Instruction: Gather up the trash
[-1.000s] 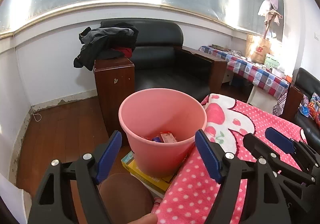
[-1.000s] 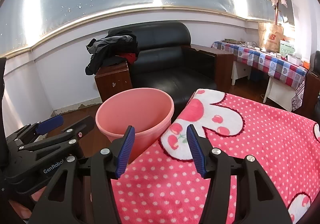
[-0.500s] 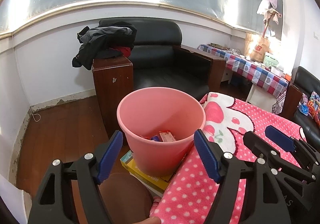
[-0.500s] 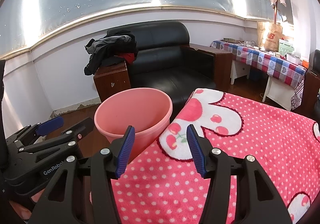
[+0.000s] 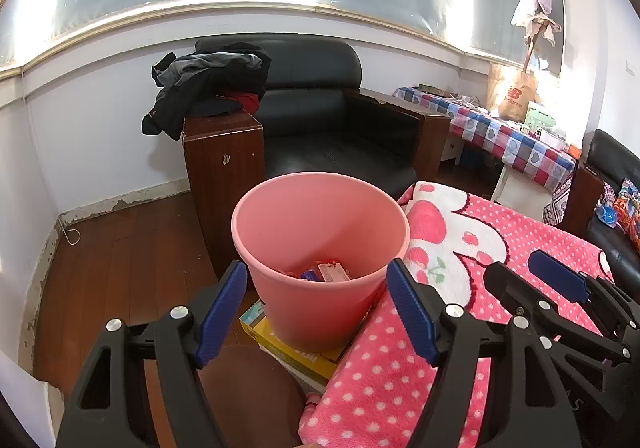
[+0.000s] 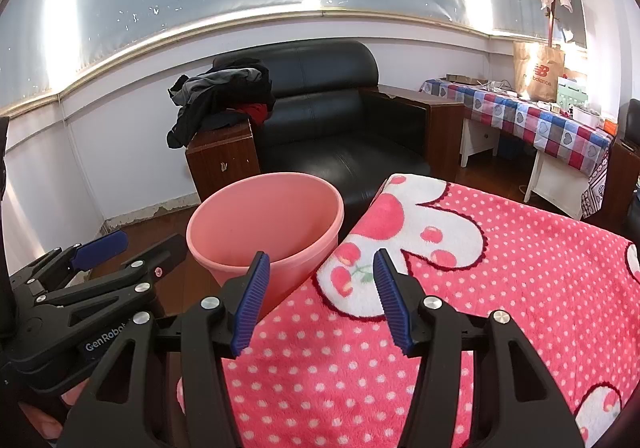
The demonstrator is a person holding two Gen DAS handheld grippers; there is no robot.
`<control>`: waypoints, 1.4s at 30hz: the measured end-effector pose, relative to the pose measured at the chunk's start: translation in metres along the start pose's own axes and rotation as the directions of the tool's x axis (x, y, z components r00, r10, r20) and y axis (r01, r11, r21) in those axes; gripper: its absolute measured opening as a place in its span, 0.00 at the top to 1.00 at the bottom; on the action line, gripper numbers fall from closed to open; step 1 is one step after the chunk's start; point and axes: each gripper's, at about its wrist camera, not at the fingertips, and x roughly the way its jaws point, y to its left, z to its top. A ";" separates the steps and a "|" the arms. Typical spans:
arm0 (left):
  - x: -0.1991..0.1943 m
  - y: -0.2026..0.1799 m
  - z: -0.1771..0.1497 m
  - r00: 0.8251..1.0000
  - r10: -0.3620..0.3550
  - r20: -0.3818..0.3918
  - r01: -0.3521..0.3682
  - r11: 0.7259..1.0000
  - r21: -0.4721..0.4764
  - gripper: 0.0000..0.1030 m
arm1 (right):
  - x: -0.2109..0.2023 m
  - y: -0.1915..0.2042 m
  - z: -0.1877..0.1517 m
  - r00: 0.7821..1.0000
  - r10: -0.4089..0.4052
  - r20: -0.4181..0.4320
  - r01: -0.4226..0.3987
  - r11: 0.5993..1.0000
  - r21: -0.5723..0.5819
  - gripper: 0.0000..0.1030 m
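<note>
- Left wrist view: the left gripper [image 5: 316,302] has its blue pads spread wide apart with nothing between them, hanging just in front of the pink bin [image 5: 320,260].
- Same view: the bin stands upright on a yellow box [image 5: 296,354], tucked right against the edge of the pink polka-dot blanket [image 5: 400,380]. Down at the bottom of the bin you can see the trash [image 5: 330,272], a few small wrappers, one reddish and one bluish. Can't read what they are.
- Also there: the right gripper [image 5: 560,288] pokes in from the right side, above the blanket. A black leather armchair [image 5: 320,116] sits behind the bin with a heap of dark clothes [image 5: 208,88] on its wooden arm.
- Right wrist view: the right gripper [image 6: 320,296] is parted too, jaws empty, hovering over the near-left corner of the blanket [image 6: 460,308].
- Same view: the bin [image 6: 264,232] is just left of the blanket's edge; its inside bottom is hidden from here. The left gripper [image 6: 120,252] shows at the lower left, beside the bin.
- Far right: a table with a checked cloth [image 6: 532,120] and a brown paper bag [image 6: 538,70] on it.
</note>
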 end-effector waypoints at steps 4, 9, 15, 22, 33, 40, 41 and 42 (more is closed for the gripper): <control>0.001 0.000 0.001 1.000 -0.001 -0.001 0.001 1.000 0.000 0.31 | 0.000 0.001 0.000 1.000 0.000 -0.001 0.000 1.000 0.001 0.47; 0.001 0.000 -0.001 1.000 -0.002 -0.005 0.002 1.000 0.001 0.31 | 0.001 0.000 -0.001 1.000 -0.002 -0.003 0.002 1.000 0.002 0.47; 0.002 -0.001 -0.002 1.000 -0.002 -0.005 0.002 1.000 0.001 0.31 | 0.002 0.000 -0.003 1.000 -0.004 -0.005 0.004 1.000 0.000 0.47; 0.002 -0.001 -0.001 1.000 -0.001 -0.006 0.001 1.000 0.002 0.31 | 0.003 0.001 -0.002 1.000 -0.004 -0.007 0.004 1.000 0.000 0.47; 0.002 -0.001 -0.001 1.000 -0.001 -0.007 0.001 1.000 -0.001 0.31 | 0.003 0.001 -0.003 1.000 -0.004 -0.009 0.004 1.000 0.000 0.47; 0.004 0.000 -0.003 1.000 -0.002 -0.017 0.002 1.000 -0.004 0.31 | 0.004 0.001 -0.003 1.000 -0.004 -0.009 0.004 1.000 0.001 0.47; 0.004 0.000 -0.003 1.000 -0.003 -0.017 0.003 1.000 -0.003 0.31 | 0.004 0.001 -0.003 1.000 -0.005 -0.009 0.005 1.000 0.001 0.47; 0.003 0.000 -0.004 1.000 -0.005 -0.018 0.005 1.000 -0.003 0.31 | 0.004 0.000 -0.004 1.000 -0.005 -0.008 0.005 1.000 0.001 0.47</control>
